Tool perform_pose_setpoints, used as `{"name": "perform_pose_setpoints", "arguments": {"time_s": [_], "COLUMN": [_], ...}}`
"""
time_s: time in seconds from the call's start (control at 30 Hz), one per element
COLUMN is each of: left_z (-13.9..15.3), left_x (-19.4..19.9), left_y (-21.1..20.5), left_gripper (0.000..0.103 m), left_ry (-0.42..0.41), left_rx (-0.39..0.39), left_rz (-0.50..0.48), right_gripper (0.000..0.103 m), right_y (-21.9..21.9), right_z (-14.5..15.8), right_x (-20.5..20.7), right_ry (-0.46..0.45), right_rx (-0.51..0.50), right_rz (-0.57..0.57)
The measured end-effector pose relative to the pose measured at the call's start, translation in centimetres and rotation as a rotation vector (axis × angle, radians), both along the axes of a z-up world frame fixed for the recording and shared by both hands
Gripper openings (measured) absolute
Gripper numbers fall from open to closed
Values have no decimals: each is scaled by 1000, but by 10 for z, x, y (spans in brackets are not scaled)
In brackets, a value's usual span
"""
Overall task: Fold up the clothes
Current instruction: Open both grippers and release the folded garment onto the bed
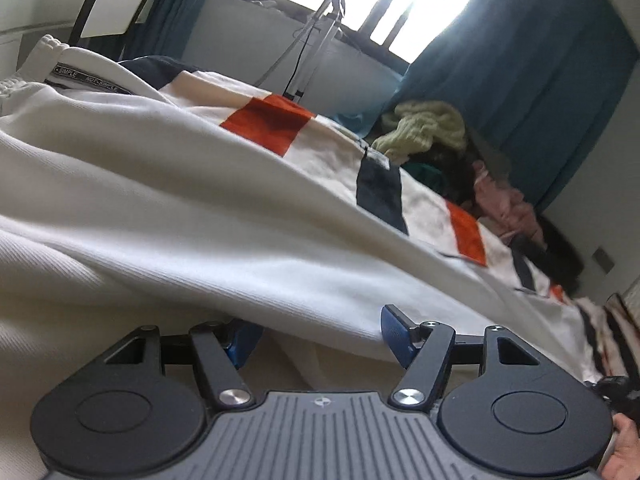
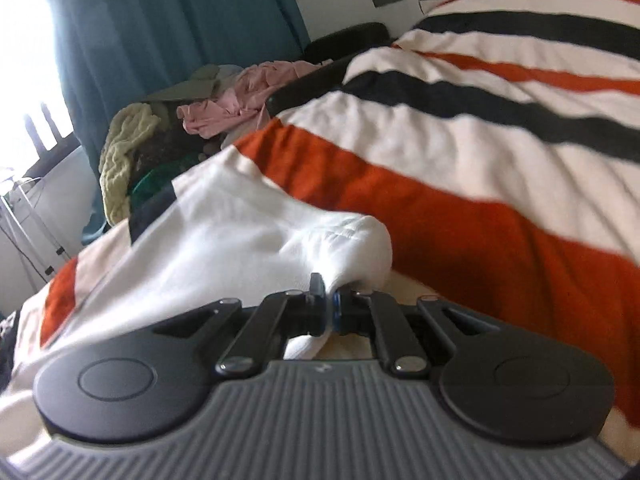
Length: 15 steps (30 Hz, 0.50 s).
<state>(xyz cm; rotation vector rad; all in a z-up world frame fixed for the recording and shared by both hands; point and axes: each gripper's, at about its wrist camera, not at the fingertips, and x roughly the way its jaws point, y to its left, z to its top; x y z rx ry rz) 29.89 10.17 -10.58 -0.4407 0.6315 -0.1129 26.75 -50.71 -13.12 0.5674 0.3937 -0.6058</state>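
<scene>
A white ribbed garment [image 1: 160,200] lies spread over the bed and fills most of the left wrist view. My left gripper [image 1: 320,338] is open at its near hem, which runs across the gap between the blue pads [image 1: 396,334]. The left pad is partly tucked under the cloth and neither pad presses on it. In the right wrist view my right gripper [image 2: 327,308] is shut on a bunched corner of the same white garment [image 2: 240,232], which bulges up just beyond the fingertips.
A bedspread [image 2: 480,120] striped white, orange and navy covers the bed. A pile of loose clothes [image 1: 432,128] sits at the far edge by teal curtains [image 1: 520,100]. A folded white item with a lettered band [image 1: 92,68] lies at far left. A hand [image 1: 624,448] shows at the lower right.
</scene>
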Motion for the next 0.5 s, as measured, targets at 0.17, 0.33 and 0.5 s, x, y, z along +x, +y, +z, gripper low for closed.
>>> {"name": "perform_pose_setpoints", "arguments": {"time_s": [0.17, 0.33, 0.5], "left_z": [4, 20, 41], "left_x": [-34, -62, -98], "left_y": [1, -4, -10], "left_gripper": [72, 75, 82], "left_ry": [-34, -74, -121], "left_rx": [78, 135, 178], "left_rz": [-2, -10, -30], "right_gripper": [11, 55, 81], "right_y": [14, 36, 80], "right_z": [7, 30, 68], "right_x": [-8, -25, -67], "right_ry": [26, 44, -23], "right_rx": [-55, -69, -89], "right_rz": [29, 61, 155]}}
